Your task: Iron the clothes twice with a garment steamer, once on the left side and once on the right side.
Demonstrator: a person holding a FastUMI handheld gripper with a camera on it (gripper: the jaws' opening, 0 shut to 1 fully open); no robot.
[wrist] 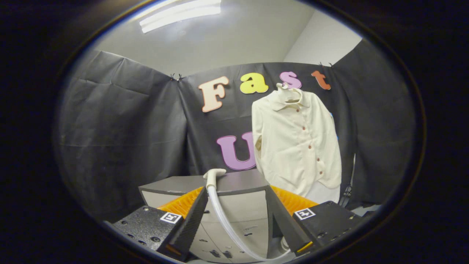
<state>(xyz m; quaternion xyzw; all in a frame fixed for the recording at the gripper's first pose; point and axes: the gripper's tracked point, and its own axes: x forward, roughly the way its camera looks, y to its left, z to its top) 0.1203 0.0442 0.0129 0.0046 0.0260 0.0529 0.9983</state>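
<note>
A cream button-up shirt (297, 141) hangs on a hanger against the black booth wall, beyond and to the right of my fingers. The white steamer head (213, 175) lies on top of a grey cabinet (242, 183), just ahead of my fingers. Its pale hose (226, 222) curves down between them toward the floor. My gripper (236, 200) is open, fingers spread wide on either side of the hose, with nothing pressed between them.
The grey cabinet stands close in front, its front face (238, 212) showing drawers lower down. Black cloth walls close in the left, back and right. A dark stand and cables (348, 190) sit below the shirt at the right.
</note>
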